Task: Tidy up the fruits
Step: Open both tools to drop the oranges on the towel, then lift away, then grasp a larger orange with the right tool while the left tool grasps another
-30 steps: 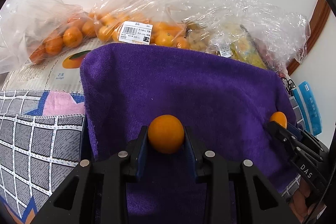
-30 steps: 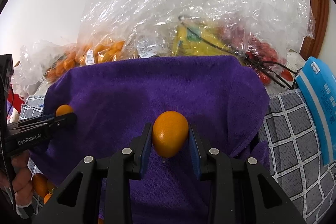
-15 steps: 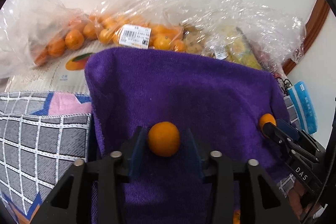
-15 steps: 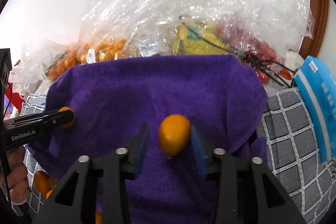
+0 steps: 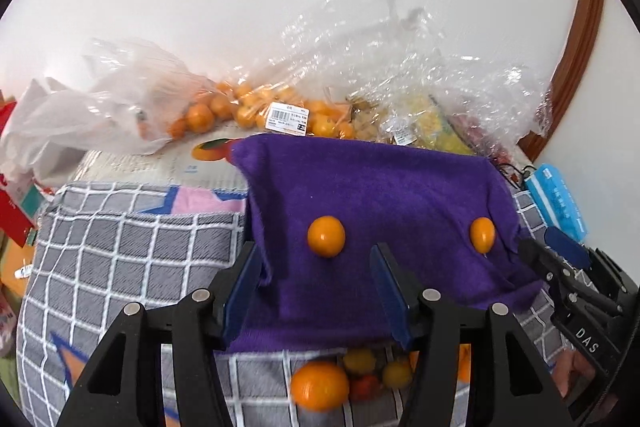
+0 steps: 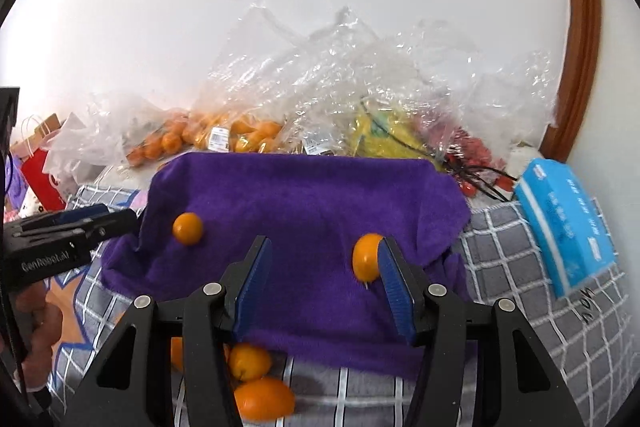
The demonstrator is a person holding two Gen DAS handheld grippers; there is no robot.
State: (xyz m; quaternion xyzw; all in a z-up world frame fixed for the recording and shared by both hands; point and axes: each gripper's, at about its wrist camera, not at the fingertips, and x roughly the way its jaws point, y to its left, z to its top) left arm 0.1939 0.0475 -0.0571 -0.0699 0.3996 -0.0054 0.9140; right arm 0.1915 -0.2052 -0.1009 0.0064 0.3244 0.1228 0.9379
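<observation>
Two kumquats on purple towel, both grippers opening, nothing held.
Left gripper and right gripper jaws apart, empty; round kumquat left, oval kumquat right on fuzzy towel; crinkled clear bags far side.

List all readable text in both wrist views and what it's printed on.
"DAS" on the right tongs, seen from the left wrist view.
"GenRobot.AI" on the left tongs, seen from the right wrist view; slightly blurred.
Barcode price label on the bag of oranges: print too small to read.
Blue tissue pack: characters too small and blurred to read.
Dark handwritten mark on the grey checked cloth: illegible.
</observation>
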